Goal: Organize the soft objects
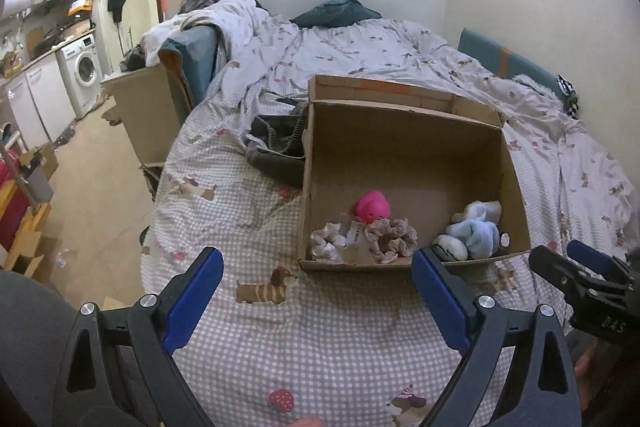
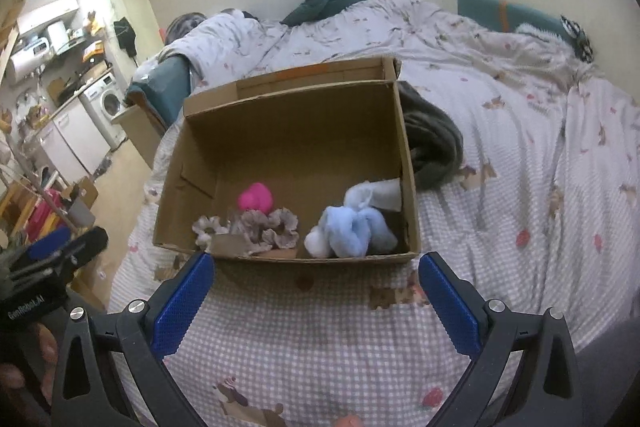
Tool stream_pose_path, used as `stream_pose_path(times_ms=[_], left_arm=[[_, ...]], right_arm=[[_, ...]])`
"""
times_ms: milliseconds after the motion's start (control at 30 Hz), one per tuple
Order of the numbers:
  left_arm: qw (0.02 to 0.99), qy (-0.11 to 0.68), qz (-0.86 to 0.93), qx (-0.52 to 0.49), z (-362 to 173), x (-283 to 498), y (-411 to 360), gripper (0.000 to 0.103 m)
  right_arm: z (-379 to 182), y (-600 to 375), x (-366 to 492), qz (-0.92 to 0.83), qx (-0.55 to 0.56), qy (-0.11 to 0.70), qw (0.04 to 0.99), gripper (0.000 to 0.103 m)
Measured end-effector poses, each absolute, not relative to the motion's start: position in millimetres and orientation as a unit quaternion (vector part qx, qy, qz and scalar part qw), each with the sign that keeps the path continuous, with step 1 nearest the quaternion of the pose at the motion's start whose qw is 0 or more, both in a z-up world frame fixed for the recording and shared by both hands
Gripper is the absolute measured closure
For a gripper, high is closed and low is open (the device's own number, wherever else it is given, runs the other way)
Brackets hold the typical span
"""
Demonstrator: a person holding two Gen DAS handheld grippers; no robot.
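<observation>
Left wrist shows a grey basket (image 1: 276, 147); right wrist hides it.

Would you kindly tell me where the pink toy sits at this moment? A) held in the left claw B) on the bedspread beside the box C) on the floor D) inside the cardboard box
D: the pink toy lies on the floor of the cardboard box, behind the scrunchies; both claws are open and empty.

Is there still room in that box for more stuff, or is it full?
Plenty. The back half of the box is bare, behind the pink toy. The front is crowded: scrunchies on the left, blue socks in the right corner. The checked bedspread before the box is also free.
</observation>
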State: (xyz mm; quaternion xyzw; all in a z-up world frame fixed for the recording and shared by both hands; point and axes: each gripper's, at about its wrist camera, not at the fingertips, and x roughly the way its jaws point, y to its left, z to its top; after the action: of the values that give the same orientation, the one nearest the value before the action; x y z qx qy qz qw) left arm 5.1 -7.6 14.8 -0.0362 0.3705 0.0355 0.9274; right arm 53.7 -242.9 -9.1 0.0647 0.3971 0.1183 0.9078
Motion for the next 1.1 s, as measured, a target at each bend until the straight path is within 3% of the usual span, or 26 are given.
stream_pose_path(times_ms=[133, 1100], left_arm=[[0.929, 0.367, 0.03, -0.031, 12.3, 8.3, -11.5, 0.002], [0.925, 0.376, 0.026, -0.037, 5.5, 10.9, -10.3, 0.002]], right_arm=[[-12.8, -239.2, 56.6, 0.115, 0.055, 0.4, 0.907, 0.0], [-13.2, -241.2, 58.9, 0.106, 0.048, 0.395, 0.911, 0.0]])
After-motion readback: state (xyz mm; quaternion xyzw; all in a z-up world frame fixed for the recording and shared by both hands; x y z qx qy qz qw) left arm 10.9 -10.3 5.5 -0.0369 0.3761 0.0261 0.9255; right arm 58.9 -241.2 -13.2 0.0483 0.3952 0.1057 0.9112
